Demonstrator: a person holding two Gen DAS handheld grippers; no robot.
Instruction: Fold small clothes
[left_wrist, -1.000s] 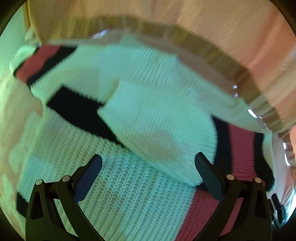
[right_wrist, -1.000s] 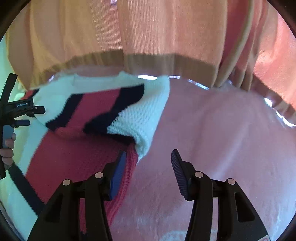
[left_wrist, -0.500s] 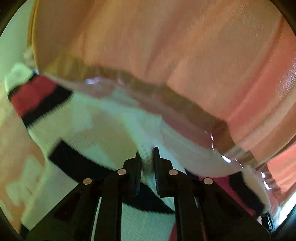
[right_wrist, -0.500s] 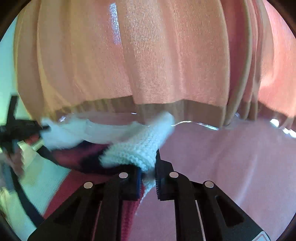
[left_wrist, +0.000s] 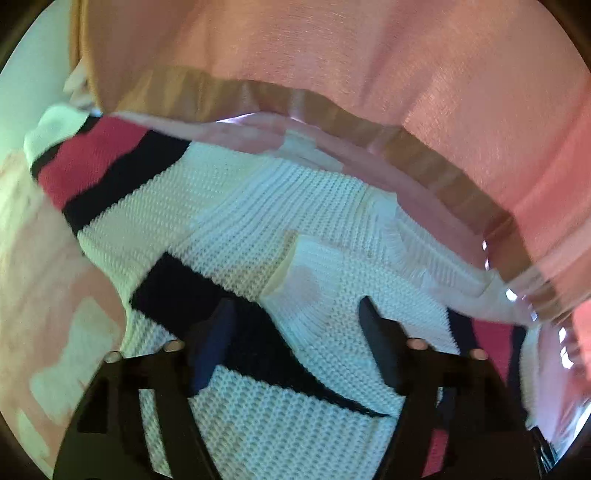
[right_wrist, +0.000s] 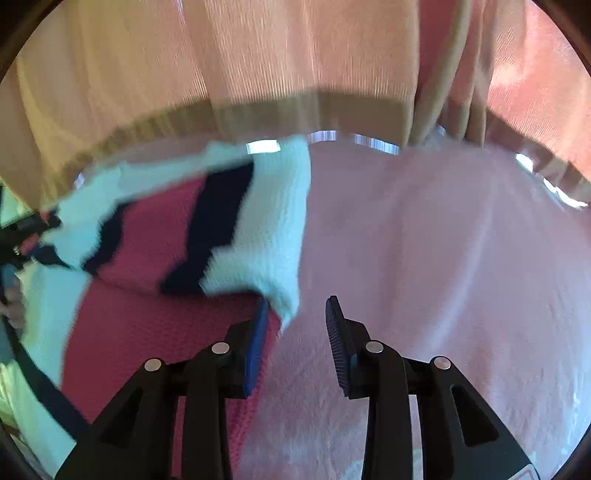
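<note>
Both grippers open, nothing held; sweater flat on the pink cloth.

Landmark = sweater (left_wrist: 295, 229), white knit w/ black + red stripes, lying on pink bedcover (right_wrist: 443, 258), curtain (right_wrist: 295, 66) hanging behind it. L gripper (left_wrist: 293, 339): jaws wide apart, right over the sweater body, folded white sleeve flap (left_wrist: 332, 295) sits between the fingers, not clamped. R gripper (right_wrist: 295, 339): jaws apart, at sweater's right edge; white sleeve cuff (right_wrist: 266, 236) tip hangs just ahead of the gap, left finger over red knit, right finger over bare cover. Sweater's long axis looks to run L–R across both views, can't be sure (blur). Judgement: sleeve fold-in looks done; next grab prob. the hem/side edge. R is nearer the free edge, L nearer the body centre. Risk: flap unfolding when dragged.
</note>
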